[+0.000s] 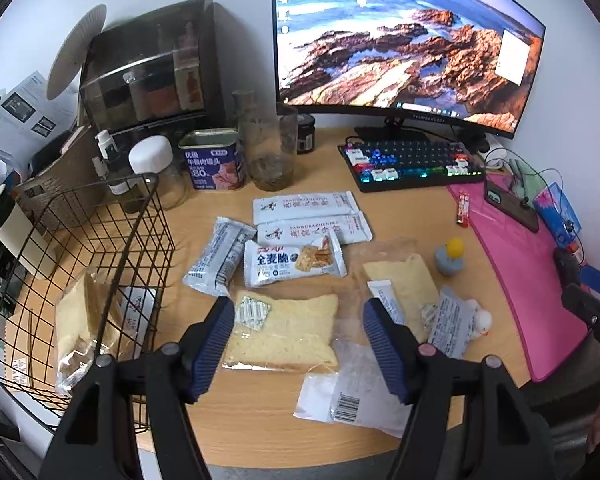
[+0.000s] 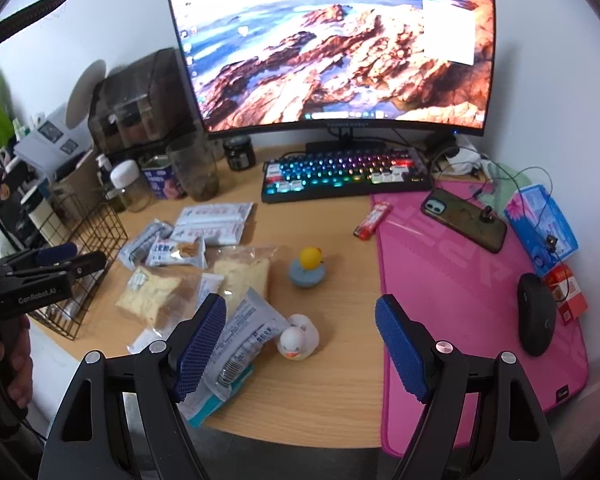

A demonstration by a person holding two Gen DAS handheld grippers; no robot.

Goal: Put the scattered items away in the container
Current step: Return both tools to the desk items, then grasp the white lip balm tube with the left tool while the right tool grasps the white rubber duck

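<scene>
While left tool (image 1: 298, 342) and right tool (image 2: 300, 346) hang open, empty, we judge bagged bread slice (image 1: 284, 330) light, squashy; pinch wrapper edge, then wire basket (image 1: 140, 240).

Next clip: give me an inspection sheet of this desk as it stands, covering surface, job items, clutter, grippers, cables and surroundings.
Surface: light wooden desk, pink desk mat on its right part.
Job's things: black wire basket already holds a bagged bread slice; another bagged bread slice, white cracker packet and white rubber duck lie loose on the desk.
Clutter: blue meat tin, white-capped glass jar, black computer mouse, phone.
Grippers: left gripper jaws open over the bread bag; right gripper jaws open above the duck.
Cables: thin black wire by the phone.
Surroundings: curved monitor, backlit keyboard, white wall.
</scene>
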